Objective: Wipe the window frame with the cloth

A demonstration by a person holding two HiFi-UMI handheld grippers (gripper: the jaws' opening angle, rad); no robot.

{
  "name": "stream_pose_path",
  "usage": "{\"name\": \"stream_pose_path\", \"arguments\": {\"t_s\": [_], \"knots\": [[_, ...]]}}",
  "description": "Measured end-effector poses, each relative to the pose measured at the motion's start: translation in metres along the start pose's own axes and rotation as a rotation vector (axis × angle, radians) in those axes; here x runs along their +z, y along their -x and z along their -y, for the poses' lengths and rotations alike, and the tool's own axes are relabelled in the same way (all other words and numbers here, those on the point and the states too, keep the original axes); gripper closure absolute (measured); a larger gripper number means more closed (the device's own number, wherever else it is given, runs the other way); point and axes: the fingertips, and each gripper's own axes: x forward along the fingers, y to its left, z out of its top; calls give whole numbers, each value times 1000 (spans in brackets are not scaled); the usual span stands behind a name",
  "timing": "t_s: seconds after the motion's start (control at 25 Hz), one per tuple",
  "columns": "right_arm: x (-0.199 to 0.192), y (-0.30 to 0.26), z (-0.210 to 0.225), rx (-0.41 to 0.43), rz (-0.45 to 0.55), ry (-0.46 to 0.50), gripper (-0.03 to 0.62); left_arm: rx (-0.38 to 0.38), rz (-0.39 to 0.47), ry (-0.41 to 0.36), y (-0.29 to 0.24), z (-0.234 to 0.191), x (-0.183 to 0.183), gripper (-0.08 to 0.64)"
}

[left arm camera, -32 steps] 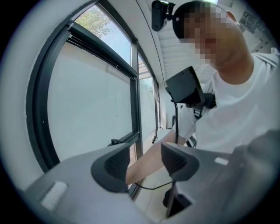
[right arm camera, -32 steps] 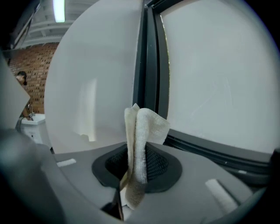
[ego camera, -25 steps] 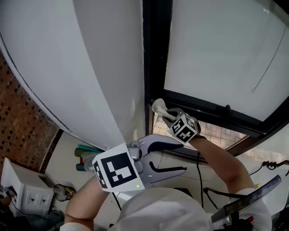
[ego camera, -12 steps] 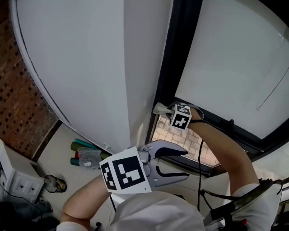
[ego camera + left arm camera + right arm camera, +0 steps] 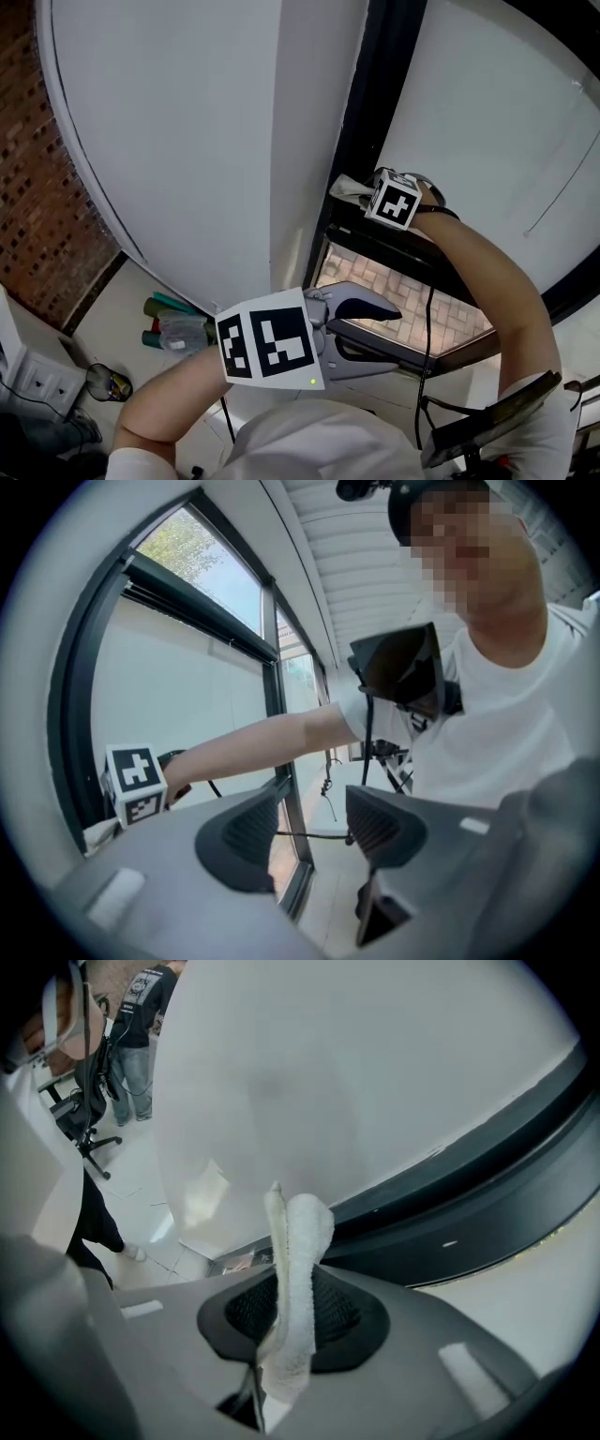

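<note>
Right now the right gripper (image 5: 292, 1314) is pinching the white cloth (image 5: 300, 1241) tight between its jaws, with a folded end sticking up past the tips. It's holding the cloth up at the black window frame (image 5: 373, 112), where upright meets crossbar, seemingly touching it. The left gripper (image 5: 380, 336) is hanging lower, near the person's chest, jaws spread with nothing between them.
</note>
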Motion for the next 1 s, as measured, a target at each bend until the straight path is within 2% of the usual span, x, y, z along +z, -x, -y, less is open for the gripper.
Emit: {"name": "stream_pose_path", "arguments": {"t_s": [0.12, 0.36, 0.6, 0.8, 1.0], "knots": [[13, 30, 27, -27, 11, -5, 520, -18, -1, -28, -1, 0, 11, 318], [3, 82, 77, -56, -35, -36, 520, -32, 18, -54, -10, -3, 26, 318], [16, 125, 133, -134, 3, 22, 520, -32, 13, -45, -18, -2, 19, 318], [29, 163, 165, -180, -26, 16, 520, -25, 23, -33, -21, 0, 14, 318], [51, 207, 211, -285, -50, 81, 520, -9, 17, -33, -20, -3, 4, 318]]}}
